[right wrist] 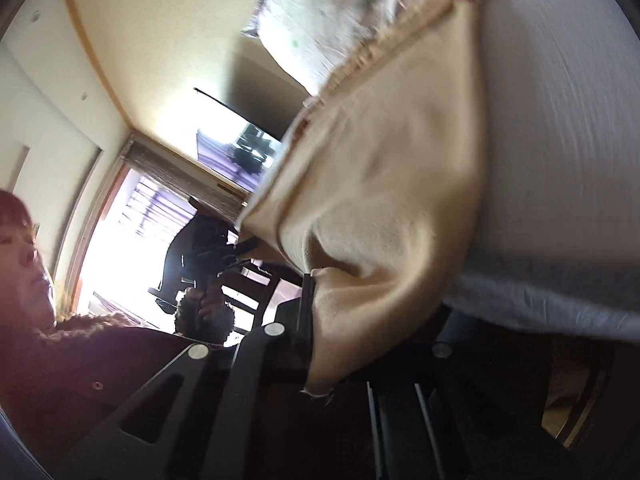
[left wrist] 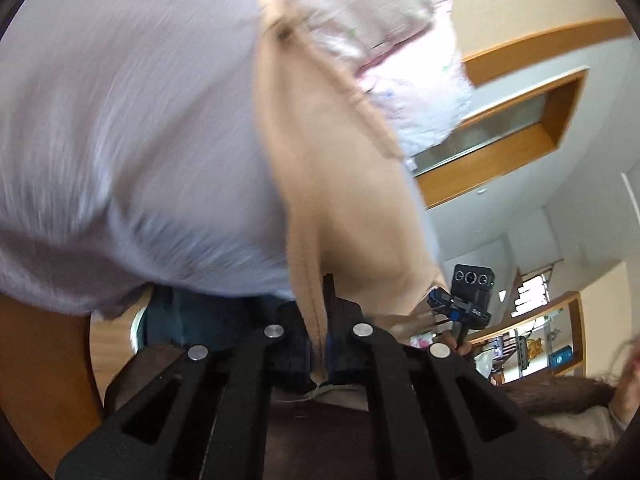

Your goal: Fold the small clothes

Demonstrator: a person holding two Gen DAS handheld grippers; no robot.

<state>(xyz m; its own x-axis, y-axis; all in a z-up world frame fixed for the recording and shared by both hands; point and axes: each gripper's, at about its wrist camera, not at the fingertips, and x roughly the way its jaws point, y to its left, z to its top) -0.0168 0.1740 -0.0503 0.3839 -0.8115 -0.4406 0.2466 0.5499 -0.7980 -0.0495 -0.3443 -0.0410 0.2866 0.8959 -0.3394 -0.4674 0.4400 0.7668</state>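
Above the white-sheeted bed (left wrist: pixel 120 128), tan garment (left wrist: pixel 340 200) hangs stretched between left gripper (left wrist: pixel 320 344) and right gripper (right wrist: pixel 316 320), both jaws clamped on its edge. No fold visible yet; folding still ahead.

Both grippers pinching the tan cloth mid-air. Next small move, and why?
Probably lower it flat onto the white sheet. The left gripper and right gripper each pinch an edge of the tan garment, which hangs slack and creased between them.
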